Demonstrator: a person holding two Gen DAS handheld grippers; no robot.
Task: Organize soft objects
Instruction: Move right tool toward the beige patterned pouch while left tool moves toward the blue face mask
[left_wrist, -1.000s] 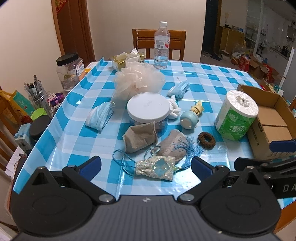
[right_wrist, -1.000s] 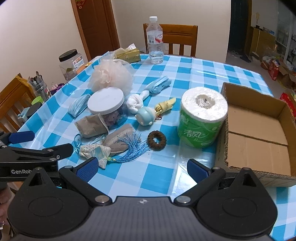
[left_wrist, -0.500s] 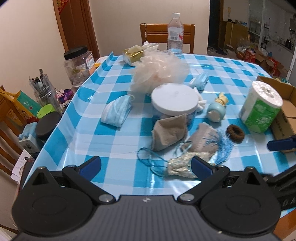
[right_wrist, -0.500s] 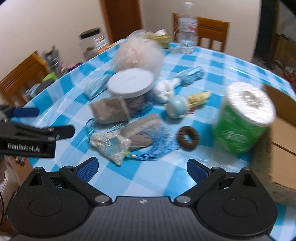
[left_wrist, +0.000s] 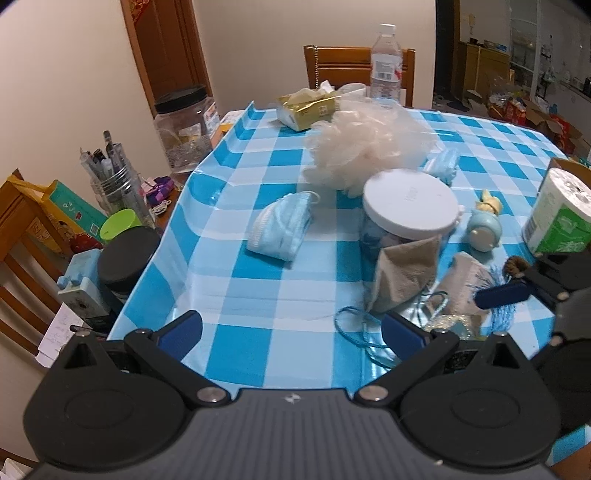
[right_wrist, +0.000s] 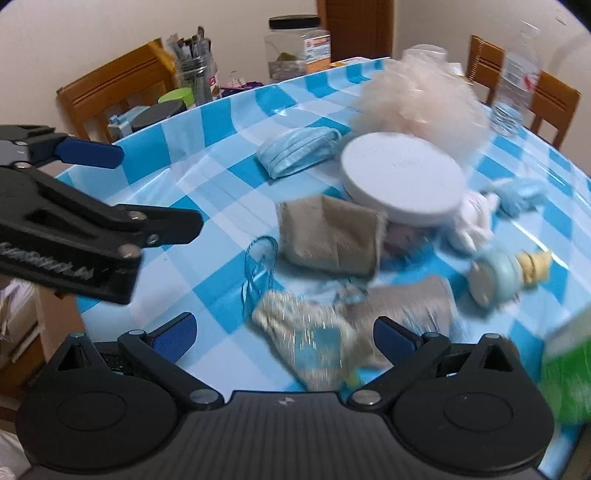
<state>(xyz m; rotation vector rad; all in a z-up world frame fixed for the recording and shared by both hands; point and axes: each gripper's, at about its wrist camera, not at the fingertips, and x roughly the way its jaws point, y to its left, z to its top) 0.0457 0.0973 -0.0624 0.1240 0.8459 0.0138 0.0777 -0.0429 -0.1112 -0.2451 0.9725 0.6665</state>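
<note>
Hovering with fingers spread and empty, both the left hand-held gripper (left_wrist: 291, 330) and the right hand-held gripper (right_wrist: 284, 334) (view blurred) face a silvery pouch (right_wrist: 306, 338) lying just ahead.

Checked table (left_wrist: 258, 295), face mask (left_wrist: 280, 230), loofah (left_wrist: 369, 147), jar (left_wrist: 408, 206), pouches (right_wrist: 328, 236)

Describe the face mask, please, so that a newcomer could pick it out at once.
Start at the jar with the wide white lid in the middle of the checked table. The face mask lies flat just left of it, apart from the jar. It alone is pleated pale blue with ear loops; the nearby pouches are beige.
</note>
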